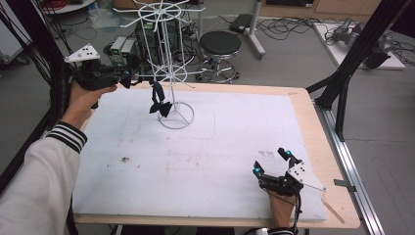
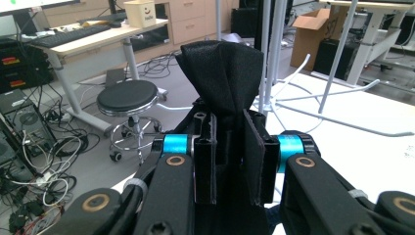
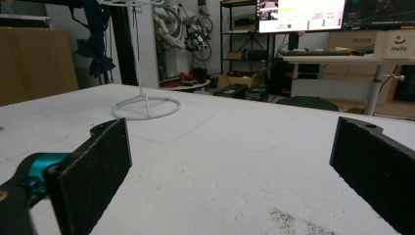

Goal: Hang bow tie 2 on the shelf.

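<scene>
Now the left gripper (image 1: 128, 77) is clamped on a black cloth (image 1: 159, 100) hanging beside the white rack (image 1: 169, 73) at the table's (image 1: 303, 105) far left, while the right gripper (image 1: 271, 161) rests gaping near the front edge.

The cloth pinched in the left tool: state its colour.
Black. The cloth shows best in the left gripper view, clamped in the left tool.
</scene>
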`<state>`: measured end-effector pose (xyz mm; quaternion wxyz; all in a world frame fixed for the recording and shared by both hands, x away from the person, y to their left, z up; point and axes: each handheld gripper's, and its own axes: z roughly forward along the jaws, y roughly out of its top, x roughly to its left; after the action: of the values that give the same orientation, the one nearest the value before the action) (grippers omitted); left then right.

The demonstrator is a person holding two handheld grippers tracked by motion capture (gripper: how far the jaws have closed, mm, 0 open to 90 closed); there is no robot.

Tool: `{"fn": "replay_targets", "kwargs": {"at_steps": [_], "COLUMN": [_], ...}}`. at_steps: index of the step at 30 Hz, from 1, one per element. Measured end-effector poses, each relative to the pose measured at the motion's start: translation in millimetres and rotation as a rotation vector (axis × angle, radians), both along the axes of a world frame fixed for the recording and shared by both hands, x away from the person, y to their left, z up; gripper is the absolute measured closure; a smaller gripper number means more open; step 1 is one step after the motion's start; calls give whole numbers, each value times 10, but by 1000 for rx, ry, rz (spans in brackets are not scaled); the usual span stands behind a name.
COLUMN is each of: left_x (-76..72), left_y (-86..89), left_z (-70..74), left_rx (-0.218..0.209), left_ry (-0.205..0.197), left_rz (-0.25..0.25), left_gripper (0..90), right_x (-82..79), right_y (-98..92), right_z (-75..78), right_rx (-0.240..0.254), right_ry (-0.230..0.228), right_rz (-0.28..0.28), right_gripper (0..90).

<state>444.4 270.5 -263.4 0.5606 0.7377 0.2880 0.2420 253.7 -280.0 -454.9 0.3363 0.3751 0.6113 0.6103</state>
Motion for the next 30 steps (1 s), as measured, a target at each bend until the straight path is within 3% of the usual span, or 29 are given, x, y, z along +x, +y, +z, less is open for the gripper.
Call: {"fn": "replay_targets", "kwargs": {"at_steps": [15,30], "left_x": [-7,-16], "left_y": [-145,-219], "left_z": [-43,-192], "left_rx": [-16,-20], "left_ry": [19,50], "left_rz": [-48,-67], "left_gripper": [760,759], "right_x": [0,-2], "right_y": [2,1], "right_z": [0,0], "right_rx": [0,0], "right_ry": [0,-3], "right_rz": [-1,0], "right_gripper": [10,10]}}
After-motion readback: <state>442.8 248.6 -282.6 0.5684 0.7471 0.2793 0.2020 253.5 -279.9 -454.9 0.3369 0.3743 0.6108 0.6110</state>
